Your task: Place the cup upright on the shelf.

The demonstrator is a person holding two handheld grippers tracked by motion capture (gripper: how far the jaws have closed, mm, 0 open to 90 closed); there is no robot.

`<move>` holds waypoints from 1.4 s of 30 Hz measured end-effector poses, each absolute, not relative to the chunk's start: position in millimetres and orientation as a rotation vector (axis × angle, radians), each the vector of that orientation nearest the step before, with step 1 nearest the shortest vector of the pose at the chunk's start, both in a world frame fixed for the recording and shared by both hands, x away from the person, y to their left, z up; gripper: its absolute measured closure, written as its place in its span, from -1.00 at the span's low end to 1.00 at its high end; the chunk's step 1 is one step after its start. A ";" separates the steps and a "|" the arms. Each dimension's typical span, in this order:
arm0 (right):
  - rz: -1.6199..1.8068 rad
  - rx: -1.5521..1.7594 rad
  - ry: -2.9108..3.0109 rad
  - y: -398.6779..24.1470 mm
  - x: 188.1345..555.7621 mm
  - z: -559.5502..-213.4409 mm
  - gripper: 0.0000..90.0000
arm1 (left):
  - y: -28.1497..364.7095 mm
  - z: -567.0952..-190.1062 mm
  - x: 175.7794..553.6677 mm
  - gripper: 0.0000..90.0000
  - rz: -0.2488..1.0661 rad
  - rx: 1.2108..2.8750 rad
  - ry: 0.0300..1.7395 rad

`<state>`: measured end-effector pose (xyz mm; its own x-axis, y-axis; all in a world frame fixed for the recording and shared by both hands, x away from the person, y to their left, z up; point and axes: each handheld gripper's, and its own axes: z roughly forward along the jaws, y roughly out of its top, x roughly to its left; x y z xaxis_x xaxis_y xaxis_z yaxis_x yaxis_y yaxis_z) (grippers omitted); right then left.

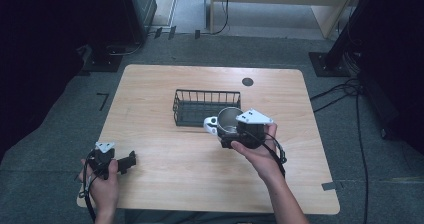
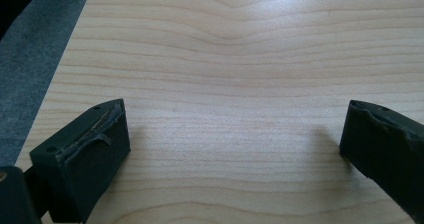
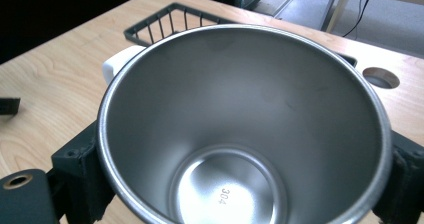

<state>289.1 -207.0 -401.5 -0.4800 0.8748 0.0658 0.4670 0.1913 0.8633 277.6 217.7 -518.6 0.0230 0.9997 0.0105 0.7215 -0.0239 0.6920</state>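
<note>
High view: wooden table (image 1: 165, 84) on grey carpet (image 1: 60, 114)

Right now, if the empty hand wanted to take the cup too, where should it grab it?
Probably the white handle. It sticks out of the cup toward the left, the side where the left gripper waits open. The right gripper already clamps the cup's round steel wall, so the handle is the free part. Come in from the left, jaws closing across the handle.

You see a silver steel cup (image 3: 245, 129) with a white handle (image 1: 210, 124), a black wire basket (image 1: 206, 106), pale wood-grain table (image 1: 165, 159).
</note>
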 end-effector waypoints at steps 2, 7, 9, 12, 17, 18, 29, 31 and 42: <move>1.230 1.254 2.016 -208.1 295.3 -396.5 -0.85 | 217.6 -518.7 277.6 -1.00 0.715 1.796 1.751; 1.222 1.244 2.004 -208.0 303.8 -389.4 -0.85 | 217.5 -518.7 277.6 -1.00 0.715 1.796 1.751; 1.220 1.244 2.000 -207.8 307.8 -387.3 -0.85 | 217.5 -518.8 277.6 -1.00 0.715 1.795 1.751; 1.213 1.247 1.993 -207.8 312.0 -385.5 -0.85 | 217.5 -518.8 277.6 -1.00 0.715 1.795 1.751; 1.207 1.253 1.982 -208.8 321.8 -382.8 -0.85 | 217.5 -518.7 277.6 -1.00 0.715 1.796 1.751; 1.205 1.255 1.976 -209.6 325.5 -381.7 -0.85 | 217.5 -518.7 277.6 -1.00 0.715 1.796 1.751; 1.202 1.282 1.953 -209.9 345.7 -373.9 -0.85 | 217.5 -518.8 277.6 -1.00 0.714 1.795 1.750; 1.206 1.280 1.943 -209.9 349.2 -372.8 -0.85 | 217.5 -518.8 277.6 -1.00 0.714 1.794 1.750; 1.186 1.272 1.945 -205.4 373.7 -373.2 -0.85 | 217.6 -518.7 277.6 -1.00 0.714 1.798 1.750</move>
<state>373.7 -205.4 -373.2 -0.4192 0.9073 0.0339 0.4455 0.1730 0.8784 277.6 217.6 -518.7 0.0229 0.9997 0.0103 0.7214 -0.0236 0.6921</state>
